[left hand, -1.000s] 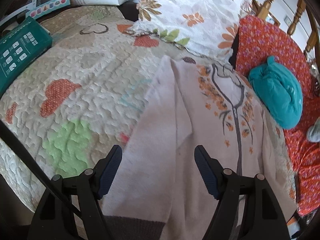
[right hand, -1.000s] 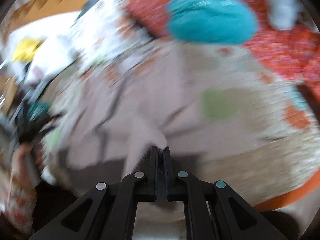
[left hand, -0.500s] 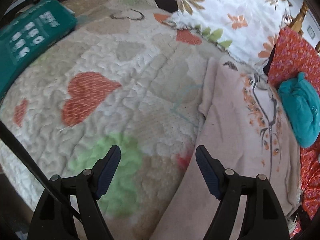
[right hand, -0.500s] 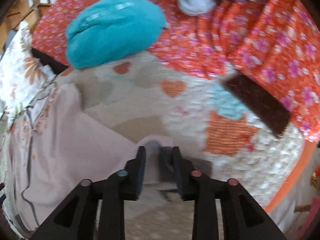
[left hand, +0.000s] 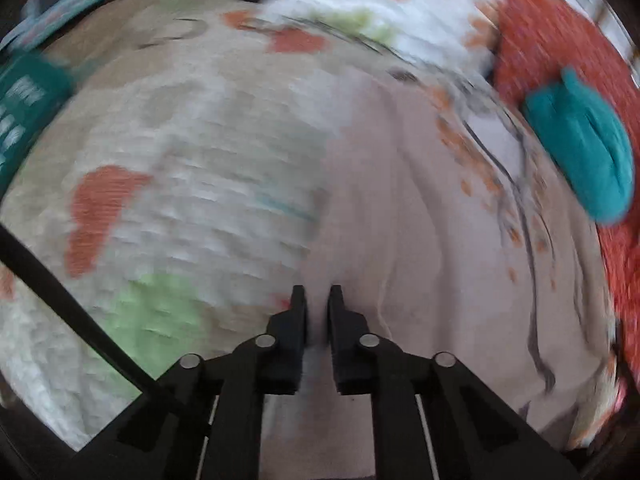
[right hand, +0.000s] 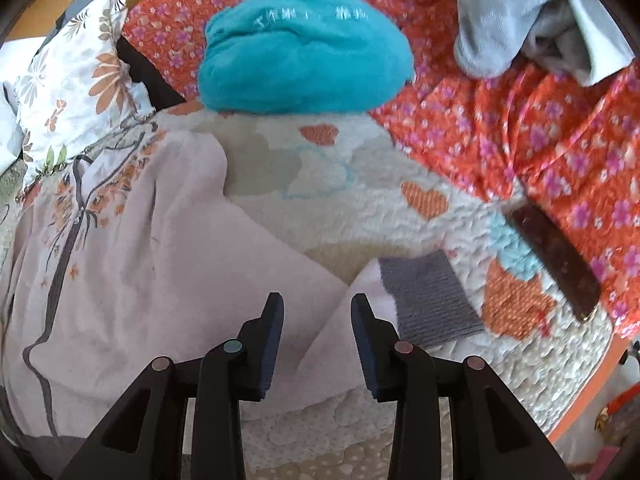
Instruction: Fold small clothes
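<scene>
Pink zip cardigan (right hand: 120, 264) lay spread on the heart-patterned quilt (right hand: 344, 208), its grey zipper line and orange floral embroidery running up toward the floral pillow (right hand: 72, 80). One sleeve stretched out to the right, ending in a grey ribbed cuff (right hand: 428, 300) that rested flat on the quilt. The right gripper (right hand: 317, 312) hovered over that sleeve with its 2 fingers parted by a clear gap and nothing between them; pink fabric showed through the gap. The left wrist view was smeared by motion blur. In it, the left gripper (left hand: 317, 300) had its fingers drawn almost together at the cardigan's (left hand: 400, 240) left edge, with a narrow strip of pale pink fabric between them. A teal bundled garment (right hand: 304, 52) sat beyond the cardigan at the edge of the red floral bedspread (right hand: 540, 128), and a grey cloth (right hand: 504, 20) lay further right. A dark brown flat strip (right hand: 552, 256) lay across the border of quilt and bedspread.
</scene>
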`<state>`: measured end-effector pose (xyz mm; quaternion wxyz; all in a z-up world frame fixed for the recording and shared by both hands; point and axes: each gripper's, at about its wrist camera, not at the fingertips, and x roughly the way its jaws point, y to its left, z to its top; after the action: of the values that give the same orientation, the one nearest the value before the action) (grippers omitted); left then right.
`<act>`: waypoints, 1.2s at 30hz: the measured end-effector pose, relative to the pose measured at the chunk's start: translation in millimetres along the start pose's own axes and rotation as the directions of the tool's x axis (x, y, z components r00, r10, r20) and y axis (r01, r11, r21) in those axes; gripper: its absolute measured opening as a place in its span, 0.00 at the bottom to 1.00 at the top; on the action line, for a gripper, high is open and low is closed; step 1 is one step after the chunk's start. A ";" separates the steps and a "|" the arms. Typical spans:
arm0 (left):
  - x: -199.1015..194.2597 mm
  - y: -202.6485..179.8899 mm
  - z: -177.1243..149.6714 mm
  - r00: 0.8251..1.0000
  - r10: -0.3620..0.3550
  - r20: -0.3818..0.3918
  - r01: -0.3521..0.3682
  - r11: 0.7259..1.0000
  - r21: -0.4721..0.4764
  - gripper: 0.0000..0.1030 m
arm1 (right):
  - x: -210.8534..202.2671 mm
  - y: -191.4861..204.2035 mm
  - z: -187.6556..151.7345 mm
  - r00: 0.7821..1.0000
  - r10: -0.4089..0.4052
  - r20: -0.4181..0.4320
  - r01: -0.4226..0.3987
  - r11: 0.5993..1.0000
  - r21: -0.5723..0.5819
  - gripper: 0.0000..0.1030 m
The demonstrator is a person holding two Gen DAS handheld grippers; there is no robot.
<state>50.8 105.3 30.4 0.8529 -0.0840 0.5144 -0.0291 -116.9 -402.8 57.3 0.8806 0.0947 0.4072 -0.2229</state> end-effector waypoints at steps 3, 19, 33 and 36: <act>-12.2 25.5 12.9 0.981 0.180 0.077 -0.174 0.982 -0.073 0.08 | 0.2 -3.2 0.9 1.000 -0.006 0.001 0.006 1.000 0.017 0.37; -80.7 5.5 6.5 0.908 0.209 0.362 -0.148 0.971 -0.189 0.73 | 3.7 -19.7 -2.5 1.000 0.002 -0.027 0.001 0.992 0.129 0.46; -60.4 -110.1 -23.1 0.960 -0.076 0.269 0.039 0.989 0.141 0.75 | -60.9 -111.2 -15.5 0.992 -0.022 0.123 -0.027 0.925 0.380 0.60; -57.7 -113.7 -25.8 0.964 -0.081 0.253 0.041 0.986 0.161 0.75 | -60.1 -133.6 -32.0 0.998 -0.019 0.062 -0.008 0.910 0.414 0.60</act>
<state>5.2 -1.7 88.7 0.9153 -0.0367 0.3923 -0.0838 -235.5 -490.7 84.1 0.8526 0.2706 0.3227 -0.3093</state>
